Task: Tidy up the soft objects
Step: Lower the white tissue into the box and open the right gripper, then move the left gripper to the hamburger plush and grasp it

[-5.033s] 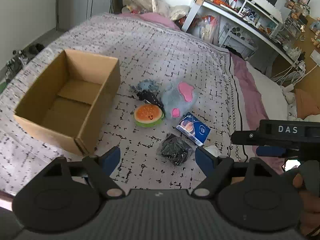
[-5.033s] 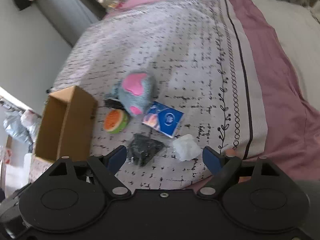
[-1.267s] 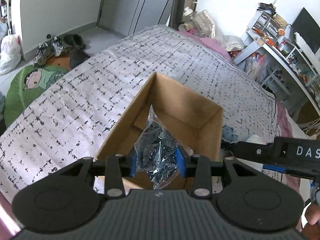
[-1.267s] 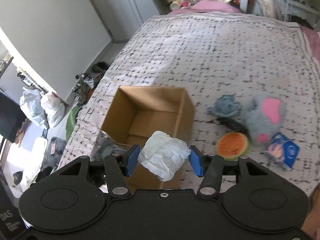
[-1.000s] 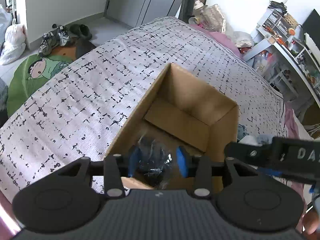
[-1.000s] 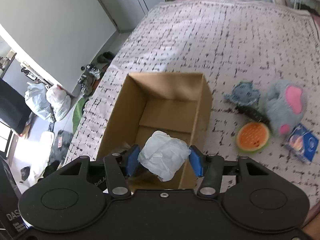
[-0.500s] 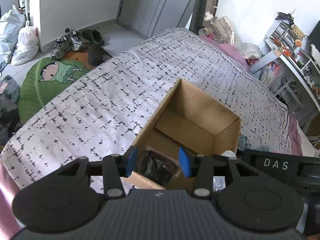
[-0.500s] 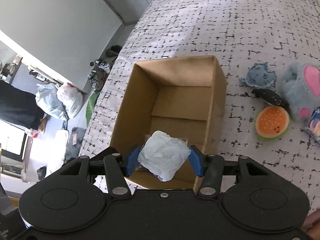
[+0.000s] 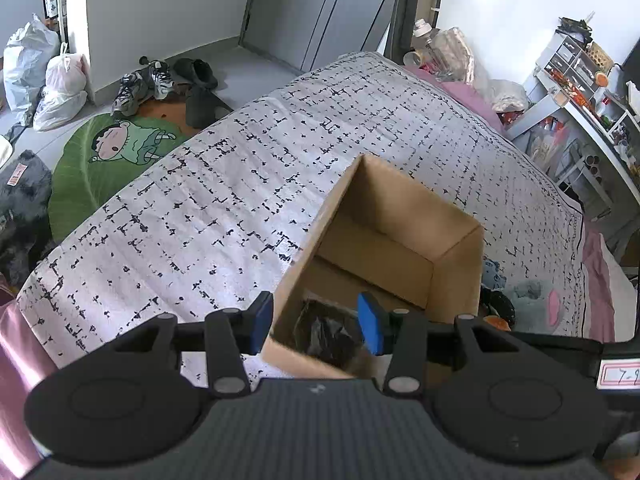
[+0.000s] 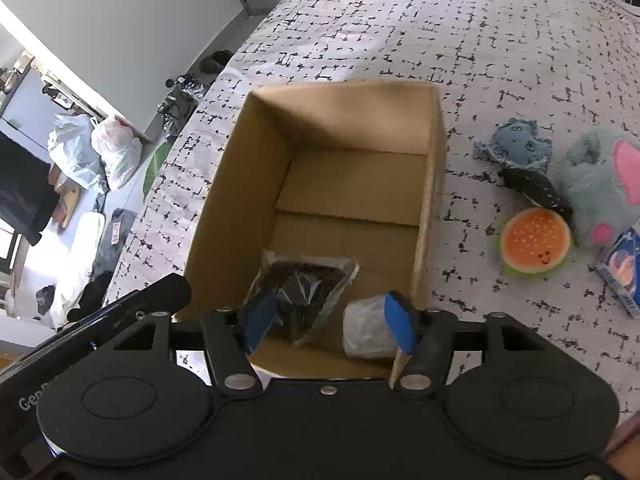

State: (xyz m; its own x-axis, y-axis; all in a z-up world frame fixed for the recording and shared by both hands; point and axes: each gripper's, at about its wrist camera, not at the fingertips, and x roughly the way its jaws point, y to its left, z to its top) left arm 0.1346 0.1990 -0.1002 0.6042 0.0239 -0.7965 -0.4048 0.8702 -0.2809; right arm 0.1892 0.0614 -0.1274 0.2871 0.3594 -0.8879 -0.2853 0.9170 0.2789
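An open cardboard box (image 10: 428,184) sits on the patterned bedspread; it also shows in the left wrist view (image 9: 460,280). A black packet in clear wrap (image 10: 304,292) lies on the box floor, also seen in the left wrist view (image 9: 328,336). A white crumpled bundle (image 10: 366,332) lies in the box's near right corner. My right gripper (image 10: 328,322) is open above the box's near end, its right pad beside the bundle. My left gripper (image 9: 316,320) is open above the near wall, empty.
Right of the box lie a blue fabric toy (image 10: 516,146), a dark spotted piece (image 10: 532,190), an orange burger plush (image 10: 534,240), a grey-pink plush (image 10: 600,184) and a blue packet (image 10: 624,268). Shoes and bags are on the floor beyond the bed's left edge (image 9: 168,80).
Both grippers opened over the box. The black packet left the left gripper first, then the white bundle dropped from the right gripper into the box. The left gripper pulled back and up.
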